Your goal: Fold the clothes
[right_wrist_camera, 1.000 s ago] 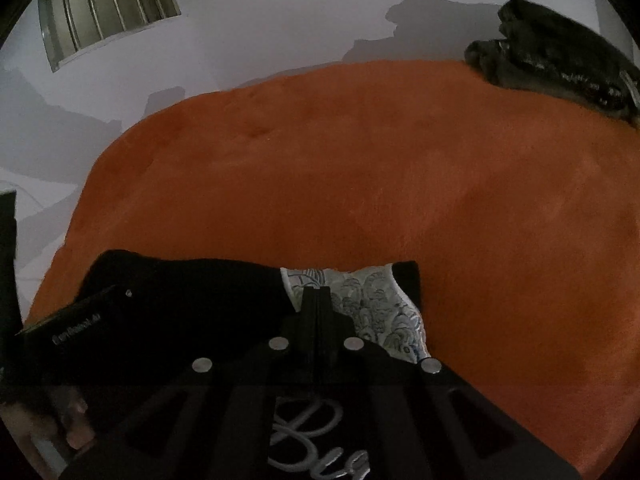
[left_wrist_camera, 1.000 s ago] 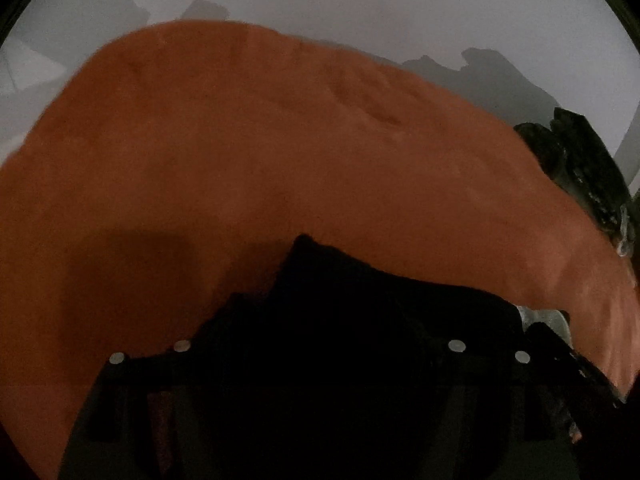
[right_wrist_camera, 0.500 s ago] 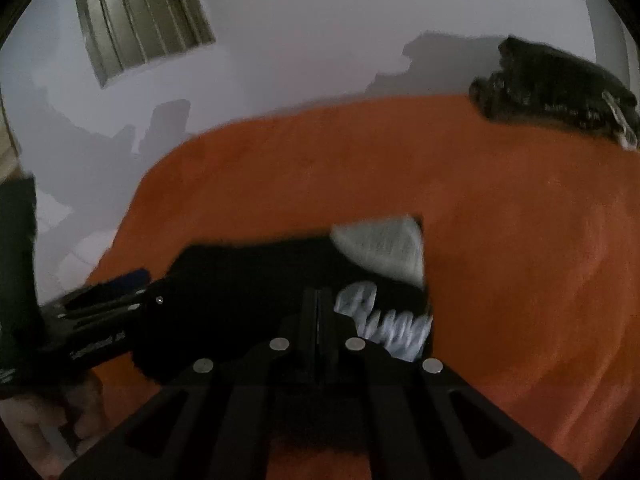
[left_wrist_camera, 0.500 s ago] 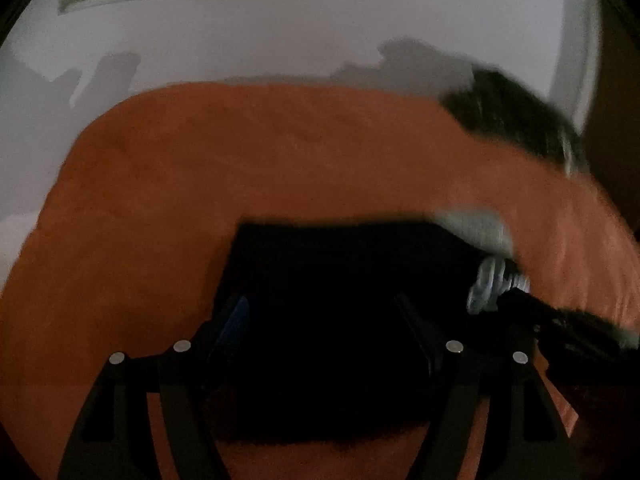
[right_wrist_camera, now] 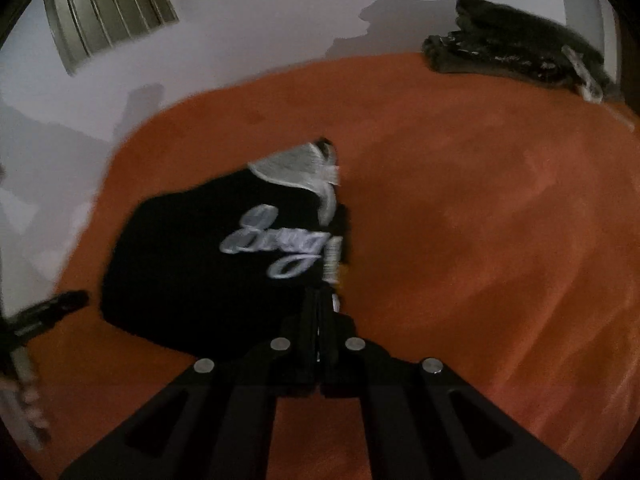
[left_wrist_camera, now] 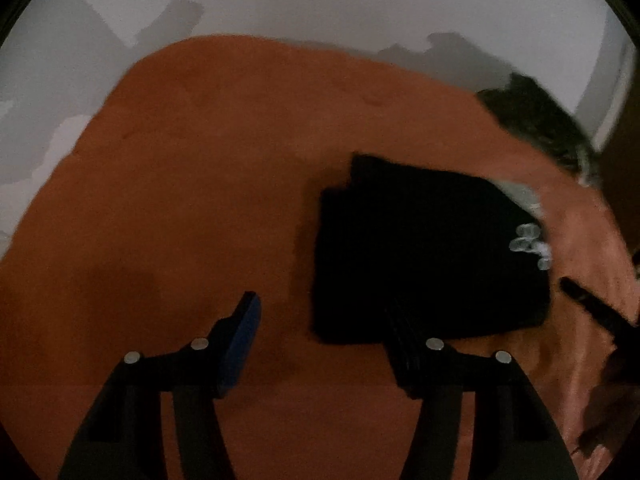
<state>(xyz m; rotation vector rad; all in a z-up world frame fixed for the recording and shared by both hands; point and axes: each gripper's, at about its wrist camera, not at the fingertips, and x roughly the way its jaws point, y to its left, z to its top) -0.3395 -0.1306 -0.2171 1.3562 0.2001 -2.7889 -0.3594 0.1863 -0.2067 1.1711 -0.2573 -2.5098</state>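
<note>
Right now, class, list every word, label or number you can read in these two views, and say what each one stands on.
Silver script on the folded black garment: blurred; it seems to begin "Bro", but the rest cannot be read.
Pale marks at the same garment's edge in the left wrist view: too blurred to read.
Printing on the left gripper, at the edge of the right wrist view: too small and blurred to read.
Dark clothes pile: no readable text.

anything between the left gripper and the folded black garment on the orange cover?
Nothing visible. The left gripper has its jaws closing on empty air, with bare orange cover between its fingers. The black garment lies flat just ahead and to the right, partly behind one finger. The dark clothes pile sits well beyond.
</note>
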